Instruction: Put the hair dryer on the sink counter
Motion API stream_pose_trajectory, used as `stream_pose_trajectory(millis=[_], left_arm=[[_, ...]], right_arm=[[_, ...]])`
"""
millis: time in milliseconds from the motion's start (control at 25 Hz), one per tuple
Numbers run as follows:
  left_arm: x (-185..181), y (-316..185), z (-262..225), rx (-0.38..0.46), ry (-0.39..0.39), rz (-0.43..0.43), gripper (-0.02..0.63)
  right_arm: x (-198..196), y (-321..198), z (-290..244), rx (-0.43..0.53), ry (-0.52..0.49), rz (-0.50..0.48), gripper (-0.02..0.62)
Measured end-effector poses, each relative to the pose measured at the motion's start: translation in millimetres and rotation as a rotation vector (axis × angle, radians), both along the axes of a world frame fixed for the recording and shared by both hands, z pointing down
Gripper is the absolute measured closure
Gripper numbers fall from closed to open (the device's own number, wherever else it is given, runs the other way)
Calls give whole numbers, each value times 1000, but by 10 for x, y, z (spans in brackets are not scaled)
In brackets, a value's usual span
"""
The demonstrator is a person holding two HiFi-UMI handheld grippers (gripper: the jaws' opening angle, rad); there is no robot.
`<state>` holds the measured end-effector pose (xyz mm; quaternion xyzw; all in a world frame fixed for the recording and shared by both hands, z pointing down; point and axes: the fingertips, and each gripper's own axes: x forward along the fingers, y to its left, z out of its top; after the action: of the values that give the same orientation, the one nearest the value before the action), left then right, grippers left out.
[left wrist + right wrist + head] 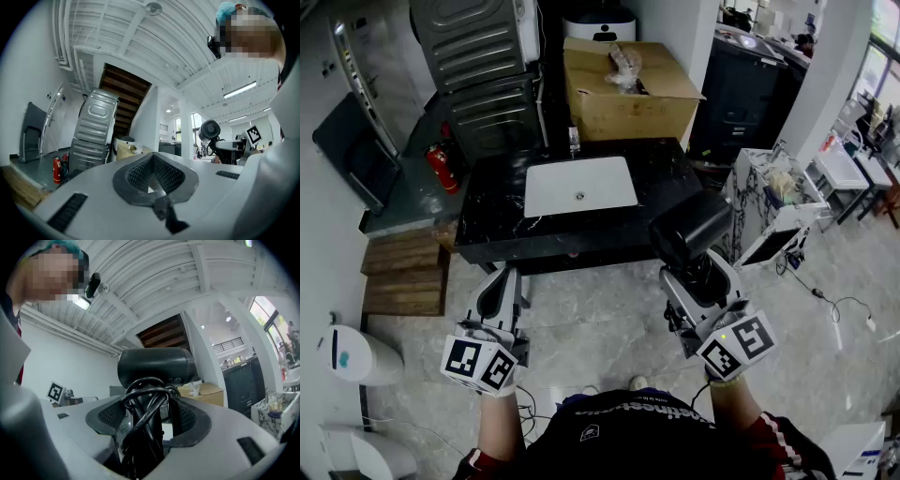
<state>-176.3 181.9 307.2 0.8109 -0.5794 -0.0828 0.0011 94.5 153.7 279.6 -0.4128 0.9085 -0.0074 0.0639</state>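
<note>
Head view first: hair dryer (689, 230) is clamped by its handle in my right gripper (698, 279), with the barrel on top. It hangs at the near right corner of the sink counter (487, 220). The counter top lies forward and a little left of it, so I judge the right hand is the nearer one. Left gripper (499, 292) waits short of the counter's near edge. Left gripper view: jaws together, nothing between them. Right gripper view: jaws stand wide, pressing the handle and the coiled cord (140, 399). The barrel lies crosswise above them.
</note>
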Motion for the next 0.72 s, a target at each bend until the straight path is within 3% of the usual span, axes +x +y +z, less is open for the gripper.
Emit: stream_pose_trajectory(millis=[720], left_arm=[[205,-57,-5,-16,14,16,591]], right_arm=[[68,-8,-109,14,-14,-38,285]])
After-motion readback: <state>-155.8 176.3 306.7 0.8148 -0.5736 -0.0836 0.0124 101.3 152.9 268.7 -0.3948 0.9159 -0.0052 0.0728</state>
